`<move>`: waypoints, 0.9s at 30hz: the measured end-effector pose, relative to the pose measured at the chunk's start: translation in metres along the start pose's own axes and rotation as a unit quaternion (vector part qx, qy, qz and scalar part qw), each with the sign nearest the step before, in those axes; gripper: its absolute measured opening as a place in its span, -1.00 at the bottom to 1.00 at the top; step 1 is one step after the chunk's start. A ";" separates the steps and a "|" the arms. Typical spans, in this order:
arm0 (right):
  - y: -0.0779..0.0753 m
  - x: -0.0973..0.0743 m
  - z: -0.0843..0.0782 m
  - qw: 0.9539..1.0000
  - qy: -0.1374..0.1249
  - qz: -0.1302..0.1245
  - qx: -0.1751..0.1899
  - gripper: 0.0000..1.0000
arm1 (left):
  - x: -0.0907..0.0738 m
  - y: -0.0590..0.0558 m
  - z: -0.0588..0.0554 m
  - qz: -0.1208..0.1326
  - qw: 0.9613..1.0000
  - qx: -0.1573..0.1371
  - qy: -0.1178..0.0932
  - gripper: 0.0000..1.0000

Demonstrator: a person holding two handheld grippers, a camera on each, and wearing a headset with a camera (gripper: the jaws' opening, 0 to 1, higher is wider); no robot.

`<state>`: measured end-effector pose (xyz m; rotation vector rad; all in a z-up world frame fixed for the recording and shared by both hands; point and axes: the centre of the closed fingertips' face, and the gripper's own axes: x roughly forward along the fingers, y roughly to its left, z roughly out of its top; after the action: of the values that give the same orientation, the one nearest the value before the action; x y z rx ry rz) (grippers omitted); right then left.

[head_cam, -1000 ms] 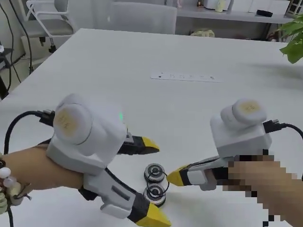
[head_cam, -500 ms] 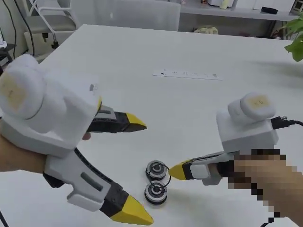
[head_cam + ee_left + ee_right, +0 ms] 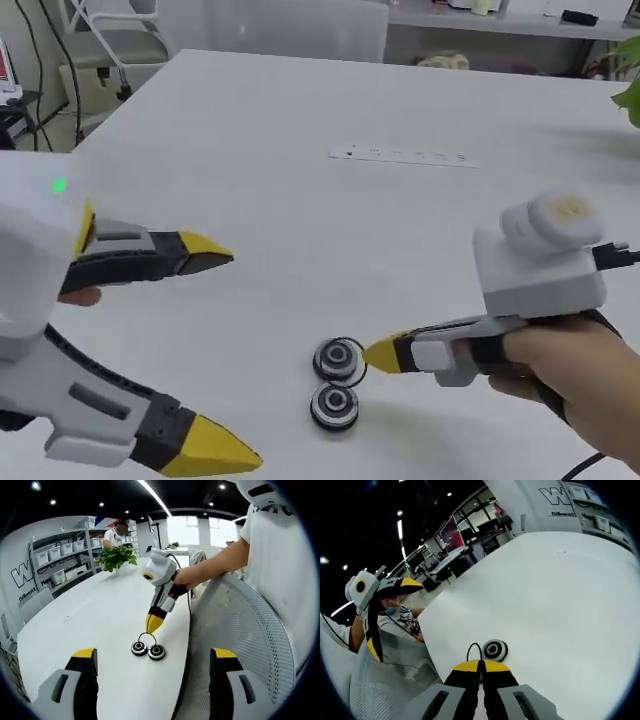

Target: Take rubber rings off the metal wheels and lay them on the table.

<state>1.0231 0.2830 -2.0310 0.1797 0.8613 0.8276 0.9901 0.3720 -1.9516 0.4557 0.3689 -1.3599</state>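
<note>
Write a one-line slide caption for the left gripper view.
Shut right gripper pinches a rubber ring beside two wheels on the table.

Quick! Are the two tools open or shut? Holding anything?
Left tool: open, jaws wide apart, holding nothing.
Right tool: shut, pinching a rubber ring beside a metal wheel.

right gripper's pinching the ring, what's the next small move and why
Probably draw the right gripper back, away from the wheel at its tips, to stretch the rubber ring clear. Its jaws are shut on the ring, which loops from the tips to that wheel and looks hooked on it. The left gripper hangs open above the table, steadying nothing.
</note>
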 end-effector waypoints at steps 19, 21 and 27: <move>0.020 0.006 0.012 0.998 -0.031 0.046 -0.001 -1.00 | -0.011 -0.002 -0.038 0.063 0.995 -0.072 0.000 0.78; 0.024 0.007 0.013 0.998 -0.033 0.052 -0.002 -1.00 | -0.010 -0.003 -0.042 0.065 0.995 -0.074 0.004 0.80; 0.033 0.014 0.008 0.997 -0.028 0.064 -0.015 -1.00 | -0.007 -0.007 -0.041 0.062 0.995 -0.081 -0.007 0.87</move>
<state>1.0148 0.3174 -2.0195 0.2321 0.7909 0.9503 0.9823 0.3984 -1.9840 0.3293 0.4285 -1.2021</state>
